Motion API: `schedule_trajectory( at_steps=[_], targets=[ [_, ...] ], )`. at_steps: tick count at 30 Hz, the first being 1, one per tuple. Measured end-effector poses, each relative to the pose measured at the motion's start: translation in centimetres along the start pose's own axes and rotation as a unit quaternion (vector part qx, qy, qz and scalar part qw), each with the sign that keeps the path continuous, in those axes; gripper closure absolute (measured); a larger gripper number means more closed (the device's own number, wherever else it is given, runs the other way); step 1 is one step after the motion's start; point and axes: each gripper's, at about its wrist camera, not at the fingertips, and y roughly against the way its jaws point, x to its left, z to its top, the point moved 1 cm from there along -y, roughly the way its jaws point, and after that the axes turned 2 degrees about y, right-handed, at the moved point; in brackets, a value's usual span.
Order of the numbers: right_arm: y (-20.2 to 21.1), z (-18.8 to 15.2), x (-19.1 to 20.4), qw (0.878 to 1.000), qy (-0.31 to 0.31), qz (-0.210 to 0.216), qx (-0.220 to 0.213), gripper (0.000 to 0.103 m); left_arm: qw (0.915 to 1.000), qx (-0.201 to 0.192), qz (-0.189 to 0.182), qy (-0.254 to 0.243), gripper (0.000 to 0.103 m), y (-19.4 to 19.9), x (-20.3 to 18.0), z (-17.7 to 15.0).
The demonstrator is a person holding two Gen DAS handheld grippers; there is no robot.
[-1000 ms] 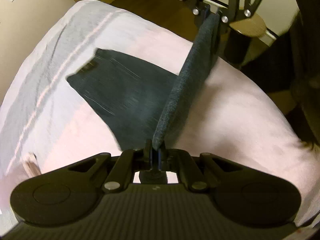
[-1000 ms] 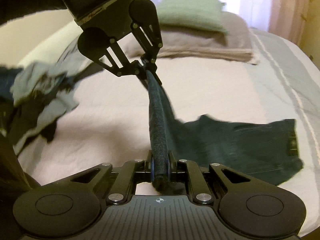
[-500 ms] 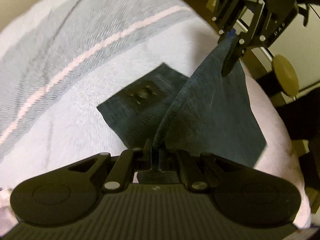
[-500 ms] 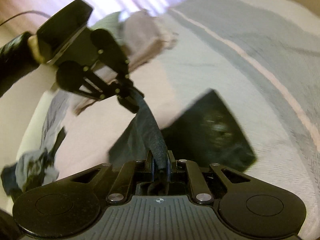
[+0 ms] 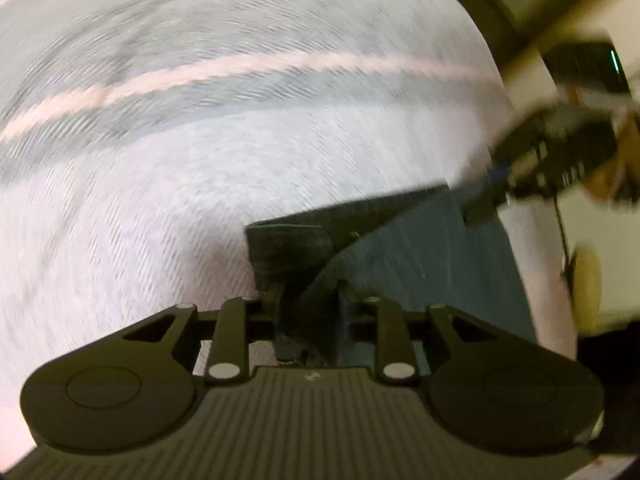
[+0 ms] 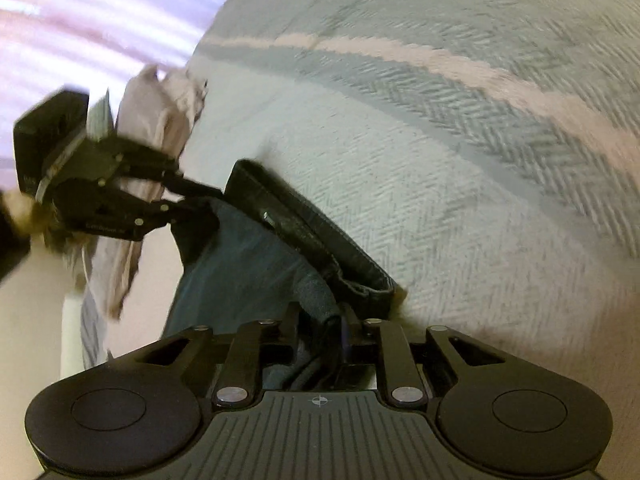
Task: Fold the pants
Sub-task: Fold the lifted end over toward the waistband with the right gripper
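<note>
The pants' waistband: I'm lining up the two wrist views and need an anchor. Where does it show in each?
Left wrist: the waistband is a dark strip just above the left gripper, running right towards the right gripper.
Right wrist: the waistband crosses the middle diagonally, from the left gripper down to the right gripper.
Shared landmark: the pink stripe on the bedspread.

we see matt dark denim pants [image 6: 248, 264], a herringbone-woven cloth bedspread [image 6: 460, 184] upper right of the frame, and matt black plastic on the right gripper [image 6: 320, 320].
</note>
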Motion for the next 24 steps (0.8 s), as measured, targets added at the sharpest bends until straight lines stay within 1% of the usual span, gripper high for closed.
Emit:
schedule_trajectory(
  at_steps=[1, 2, 4, 8, 10, 11, 13, 16, 17, 18, 19, 20, 21, 22, 23, 24],
  targets=[
    [0.2, -0.2, 0.0, 1.0, -0.007, -0.001, -0.008, 0.088, 0.9997, -0.014, -0.003, 0.018, 0.081, 0.3, 0.1, -0.5],
    [0.4, -0.4, 0.0, 1.0, -0.011, -0.003, -0.016, 0.088, 0.9993, -0.025, -0.004, 0.027, 0.084, 0.5, 0.0, -0.9],
    [0.7, -0.7, 0.0, 0.999, -0.033, -0.004, -0.027, 0.093, 0.9985, -0.041, -0.003, 0.036, 0.087, 1.0, -0.2, -1.3],
    [1.7, -0.3, 0.8, 0.998, -0.036, -0.003, -0.046, 0.095, 0.9979, -0.058, 0.006, 0.026, 0.089, 1.5, -0.5, -0.3],
    [1.8, 0.1, 0.0, 0.997, -0.049, 0.0, -0.059, 0.095, 0.9973, -0.061, -0.002, 0.041, 0.089, 0.9, 0.5, 0.4],
    [1.6, 0.1, -0.5, 0.997, -0.053, -0.002, -0.058, 0.095, 0.9974, -0.056, -0.004, 0.045, 0.089, 0.3, 0.9, 0.6],
    [0.5, 0.3, -1.7, 0.997, -0.057, -0.009, -0.042, 0.095, 0.9982, -0.041, 0.001, 0.043, 0.087, -1.2, 1.3, 0.9],
    [0.0, 0.4, -2.8, 0.998, -0.052, -0.007, -0.039, 0.093, 0.9963, -0.049, 0.001, 0.07, 0.078, -1.2, 2.2, 0.8],
    [0.3, 0.4, -2.8, 0.998, -0.05, -0.01, -0.042, 0.086, 0.9955, -0.053, 0.014, 0.077, 0.072, -1.0, 2.5, 0.6],
    [0.8, 0.2, -2.5, 0.998, -0.039, -0.029, -0.049, 0.075, 0.9947, -0.056, 0.019, 0.085, 0.069, -0.6, 3.0, 0.3],
    [1.3, 0.1, -2.2, 0.997, -0.031, -0.051, -0.057, 0.072, 0.9934, -0.06, 0.019, 0.095, 0.068, 0.1, 3.5, -0.1],
    [2.1, -0.1, -2.1, 0.995, -0.029, -0.069, -0.068, 0.071, 0.9924, -0.065, 0.026, 0.101, 0.067, 0.8, 3.8, -0.4],
    [2.8, -0.3, -1.7, 0.993, -0.029, -0.088, -0.078, 0.071, 0.9921, -0.068, 0.031, 0.101, 0.068, 1.4, 3.9, -0.8],
    [4.0, -0.6, -1.1, 0.989, -0.019, -0.116, -0.093, 0.071, 0.9916, -0.069, 0.05, 0.098, 0.07, 2.2, 3.7, -1.2],
    [4.9, -0.9, -0.2, 0.985, -0.006, -0.134, -0.108, 0.071, 0.9908, -0.07, 0.067, 0.095, 0.075, 2.8, 3.5, -1.7],
    [5.9, -1.3, 0.8, 0.982, 0.01, -0.145, -0.122, 0.071, 0.9895, -0.076, 0.078, 0.096, 0.075, 3.7, 3.4, -2.3]
  ],
)
